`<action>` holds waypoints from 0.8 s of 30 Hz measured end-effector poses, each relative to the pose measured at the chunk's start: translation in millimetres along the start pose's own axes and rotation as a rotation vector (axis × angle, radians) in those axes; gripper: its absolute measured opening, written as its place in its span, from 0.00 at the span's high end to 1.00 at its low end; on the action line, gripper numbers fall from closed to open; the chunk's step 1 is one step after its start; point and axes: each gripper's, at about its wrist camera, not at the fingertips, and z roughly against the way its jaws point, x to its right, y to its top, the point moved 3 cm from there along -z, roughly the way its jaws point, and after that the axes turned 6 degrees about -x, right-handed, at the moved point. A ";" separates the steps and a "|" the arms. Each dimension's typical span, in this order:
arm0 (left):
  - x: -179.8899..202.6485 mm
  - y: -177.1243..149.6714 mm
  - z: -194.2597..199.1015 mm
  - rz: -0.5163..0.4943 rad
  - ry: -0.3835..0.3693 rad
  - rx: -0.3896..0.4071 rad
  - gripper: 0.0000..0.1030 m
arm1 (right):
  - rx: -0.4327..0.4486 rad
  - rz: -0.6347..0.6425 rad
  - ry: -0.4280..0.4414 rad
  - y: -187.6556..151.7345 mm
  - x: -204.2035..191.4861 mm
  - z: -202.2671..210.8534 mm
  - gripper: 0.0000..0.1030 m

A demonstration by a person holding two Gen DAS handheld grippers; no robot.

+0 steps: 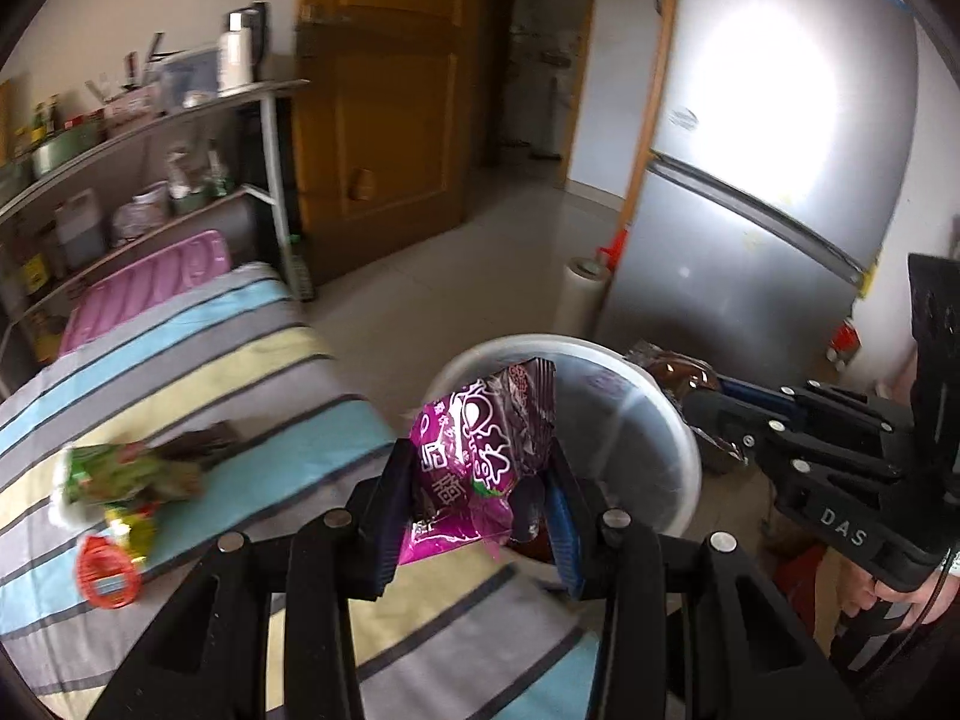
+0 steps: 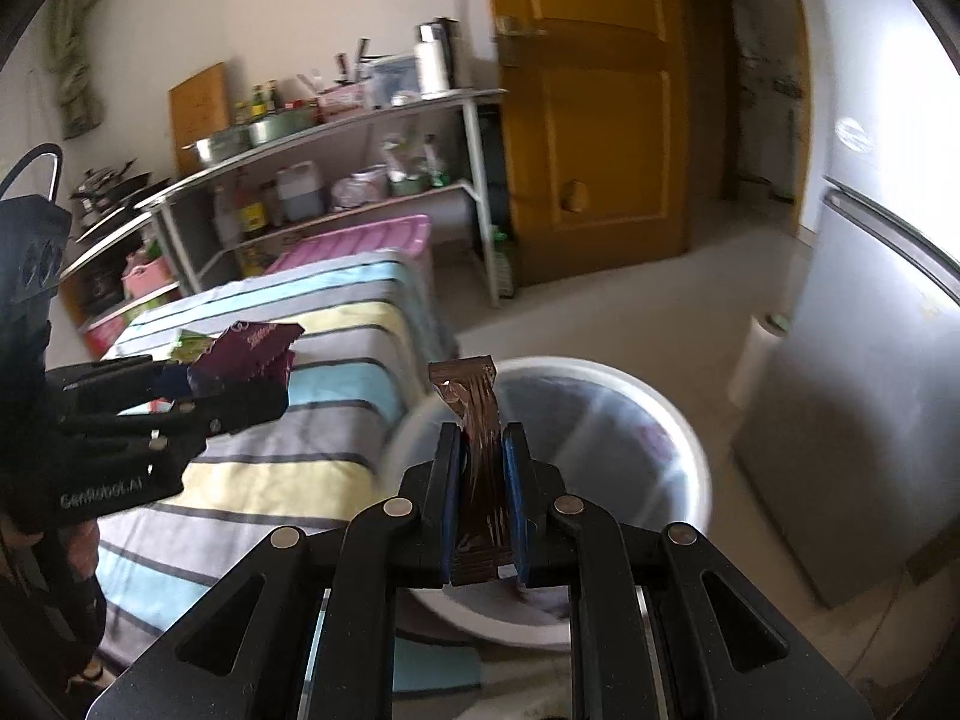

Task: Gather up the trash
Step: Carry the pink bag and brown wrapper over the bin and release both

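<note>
The left gripper [image 1: 480, 501] squeezes a shiny purple snack bag [image 1: 480, 456], and the right gripper [image 2: 483, 495] pinches a thin brown wrapper [image 2: 477, 450] standing upright. The round white plastic bin [image 2: 690, 438] sits just ahead and below both. The right one looks closer.

Shiny purple plastic snack wrapper [image 1: 480, 450], crinkled, standing up between two black fingers above the round white plastic bin [image 1: 672, 414]. Thin brown foil wrapper [image 2: 477, 450], upright, pinched over the same bin. Green wrappers [image 1: 129, 474] and a small red thing [image 1: 108, 570] lying on the striped bed.
</note>
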 end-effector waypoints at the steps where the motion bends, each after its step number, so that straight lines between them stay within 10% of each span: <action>1: 6.3 0.8 -5.8 -0.007 -0.004 -0.011 0.59 | -0.006 -0.013 -0.017 -1.8 7.4 -1.3 0.86; 24: 40.7 0.7 -71.1 -0.022 -0.010 -0.135 0.54 | -0.170 -0.090 -0.130 -24.0 63.8 -63.2 0.85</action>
